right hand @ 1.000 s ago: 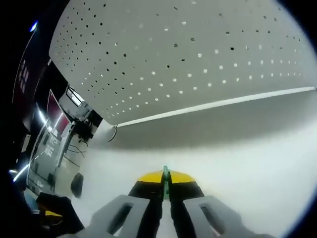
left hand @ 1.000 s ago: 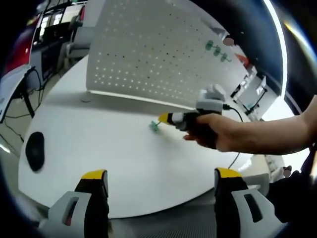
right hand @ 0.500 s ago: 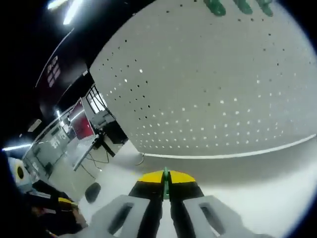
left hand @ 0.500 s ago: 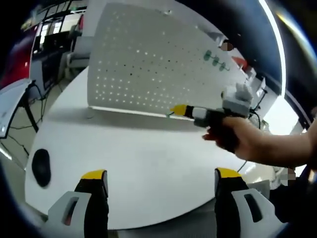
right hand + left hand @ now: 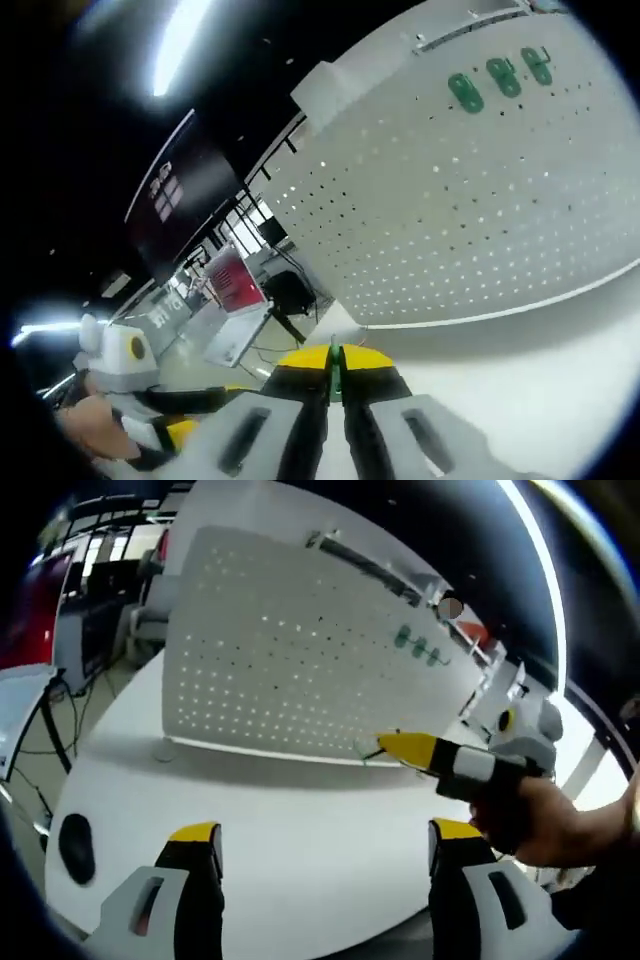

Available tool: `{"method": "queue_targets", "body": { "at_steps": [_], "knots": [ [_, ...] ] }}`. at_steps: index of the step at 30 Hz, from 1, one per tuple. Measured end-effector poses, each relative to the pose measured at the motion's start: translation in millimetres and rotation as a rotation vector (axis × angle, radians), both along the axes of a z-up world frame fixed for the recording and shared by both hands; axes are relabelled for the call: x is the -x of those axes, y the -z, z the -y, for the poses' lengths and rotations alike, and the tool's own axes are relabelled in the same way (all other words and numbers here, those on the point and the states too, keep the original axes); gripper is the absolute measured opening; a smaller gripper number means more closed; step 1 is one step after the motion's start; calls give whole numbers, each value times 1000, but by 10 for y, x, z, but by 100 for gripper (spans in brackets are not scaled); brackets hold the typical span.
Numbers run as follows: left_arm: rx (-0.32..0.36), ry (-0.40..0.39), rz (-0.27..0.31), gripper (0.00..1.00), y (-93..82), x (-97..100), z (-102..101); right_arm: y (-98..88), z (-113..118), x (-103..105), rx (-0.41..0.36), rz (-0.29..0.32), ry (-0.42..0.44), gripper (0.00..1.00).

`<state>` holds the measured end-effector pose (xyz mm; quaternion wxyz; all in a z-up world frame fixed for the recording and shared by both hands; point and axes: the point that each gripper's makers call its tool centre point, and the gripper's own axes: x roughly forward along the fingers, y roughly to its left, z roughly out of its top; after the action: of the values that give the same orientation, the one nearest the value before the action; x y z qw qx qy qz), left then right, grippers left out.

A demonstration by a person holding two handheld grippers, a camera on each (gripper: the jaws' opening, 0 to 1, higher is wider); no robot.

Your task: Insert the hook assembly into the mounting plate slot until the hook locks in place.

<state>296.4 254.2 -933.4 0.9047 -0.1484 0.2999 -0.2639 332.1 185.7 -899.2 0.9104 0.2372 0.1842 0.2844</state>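
Right gripper [image 5: 385, 746] (hook [image 5: 368, 752] pinched) near pegboard [image 5: 290, 660].

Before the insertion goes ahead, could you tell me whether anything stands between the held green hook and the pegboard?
Nothing visible does. The right tool, shut on the green hook, faces open pegboard; three green hooks already hang higher up.

white pegboard [image 5: 290, 670], green hooks [image 5: 500, 78], yellow-tipped claw [image 5: 335, 362]
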Motion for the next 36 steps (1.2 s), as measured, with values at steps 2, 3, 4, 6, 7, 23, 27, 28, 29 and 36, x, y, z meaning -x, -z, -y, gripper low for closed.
{"method": "queue_targets", "body": {
  "at_steps": [2,3,4,6,7,23,27,28,29,36],
  "knots": [
    [13,-3,8,86,-26,-15,46,-59,-20,75,32,42,-14,0],
    [16,-2,6,85,-27,-15,65,-99,-67,148,38,60,-41,0],
    [19,4,6,84,-33,-9,96,-120,-81,187,27,58,-43,0],
    [24,19,9,81,-52,4,146,-157,-97,269,15,61,-46,0],
    [28,33,12,79,-75,16,180,-178,-105,312,16,69,-48,0],
    [157,143,21,36,-362,198,448,-504,-183,572,-3,167,-16,0],
    [197,152,12,24,-442,229,477,-554,-213,619,6,191,-18,0],
    [210,136,6,24,-465,222,467,-568,-212,627,8,197,-16,0],
    [224,133,7,25,-506,220,467,-588,-209,638,8,204,-15,0],
    [262,162,13,11,-632,265,533,-690,-169,680,6,257,7,0]
  ]
}}
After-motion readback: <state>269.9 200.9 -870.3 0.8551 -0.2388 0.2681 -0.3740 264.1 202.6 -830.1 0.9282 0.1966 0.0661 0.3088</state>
